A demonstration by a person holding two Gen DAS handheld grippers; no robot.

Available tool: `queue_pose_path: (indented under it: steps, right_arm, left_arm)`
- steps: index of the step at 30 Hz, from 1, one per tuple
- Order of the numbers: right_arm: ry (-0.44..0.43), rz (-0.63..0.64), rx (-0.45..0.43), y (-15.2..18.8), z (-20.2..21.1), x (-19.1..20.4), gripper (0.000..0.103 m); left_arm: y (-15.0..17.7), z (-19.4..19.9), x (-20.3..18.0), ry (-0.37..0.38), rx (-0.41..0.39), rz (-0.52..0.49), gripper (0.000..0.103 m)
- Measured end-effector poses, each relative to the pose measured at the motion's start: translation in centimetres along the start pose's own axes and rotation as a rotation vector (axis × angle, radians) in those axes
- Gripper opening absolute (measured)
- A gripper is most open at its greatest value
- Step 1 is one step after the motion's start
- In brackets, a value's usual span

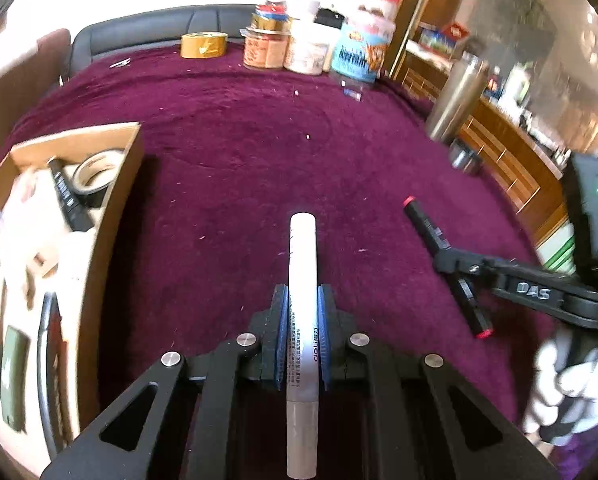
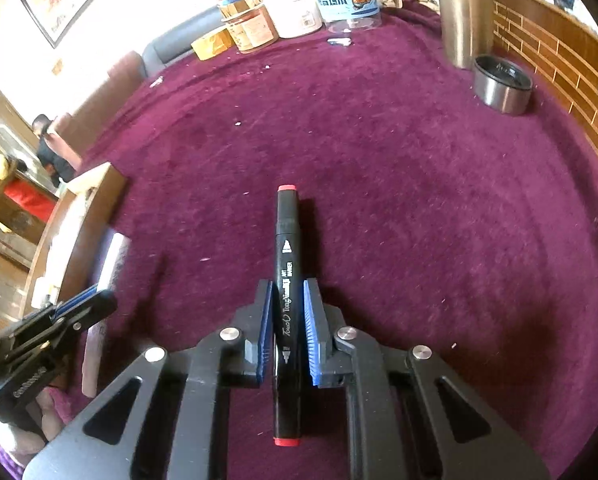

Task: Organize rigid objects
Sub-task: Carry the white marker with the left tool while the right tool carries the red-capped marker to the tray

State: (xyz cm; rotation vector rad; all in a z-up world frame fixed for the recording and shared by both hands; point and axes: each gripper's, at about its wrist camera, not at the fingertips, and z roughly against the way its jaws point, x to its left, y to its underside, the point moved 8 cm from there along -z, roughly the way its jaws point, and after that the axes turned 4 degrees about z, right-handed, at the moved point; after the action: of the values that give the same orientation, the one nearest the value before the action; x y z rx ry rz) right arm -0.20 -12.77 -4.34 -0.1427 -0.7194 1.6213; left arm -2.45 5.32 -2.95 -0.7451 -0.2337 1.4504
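My left gripper (image 1: 303, 300) is shut on a white marker pen (image 1: 303, 272) that points forward over the purple cloth (image 1: 239, 140). Off to the right in that view, my right gripper (image 1: 455, 266) holds a black marker with red ends (image 1: 423, 224), a gloved hand (image 1: 571, 384) below it. In the right wrist view, my right gripper (image 2: 287, 300) is shut on that black marker (image 2: 286, 240), its blue pads pressing both sides. The left gripper (image 2: 83, 304) with the white pen (image 2: 113, 256) shows at the left edge there, beside a cardboard box (image 2: 79, 216).
The open cardboard box (image 1: 115, 216) at the left holds a tape roll (image 1: 95, 174), a black marker and other items. Jars and a tape roll (image 1: 203, 45) stand along the far edge. A steel flask (image 2: 465, 8) and its lid (image 2: 503, 84) are at the right. A person (image 2: 55, 148) stands far left.
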Motion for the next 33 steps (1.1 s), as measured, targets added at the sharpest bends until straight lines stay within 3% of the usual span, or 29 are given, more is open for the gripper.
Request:
queue_pose_path:
  steps: [5, 9, 15, 21, 25, 30, 32, 33]
  right_arm:
    - [-0.092, -0.005, -0.02, -0.3, 1.4, 2.5, 0.013]
    - [-0.17, 0.035, -0.028, -0.6, 2.4, 6.3, 0.013]
    - [-0.289, 0.105, 0.02, -0.5, 1.4, 13.2, 0.013]
    - [-0.359, 0.179, 0.082, 0.3, -0.7, 20.0, 0.013]
    - [-0.405, 0.206, 0.131, 1.1, -2.1, 23.9, 0.013]
    - [-0.425, 0.219, 0.205, 2.4, -5.1, 27.9, 0.013]
    - [-0.424, 0.211, 0.234, 2.7, -6.4, 28.7, 0.013]
    - [-0.424, 0.206, 0.25, 2.8, -7.1, 29.1, 0.013]
  left_arm:
    - [0.3, 4.8, 1.7, 0.103, -0.062, 0.099, 0.011]
    - [0.3, 8.4, 5.0, 0.11, -0.117, 0.168, 0.011]
    - [1.3, 12.7, 14.8, -0.024, -0.191, 0.323, 0.011]
    - [3.1, 13.3, 22.5, -0.14, -0.183, 0.453, 0.011]
    - [3.6, 12.1, 24.8, -0.189, -0.148, 0.477, 0.011]
    - [2.6, 11.4, 25.6, -0.266, -0.138, 0.436, 0.012]
    - [2.7, 10.7, 25.9, -0.281, -0.111, 0.433, 0.016]
    - [2.8, 10.8, 26.1, -0.288, -0.11, 0.436, 0.026]
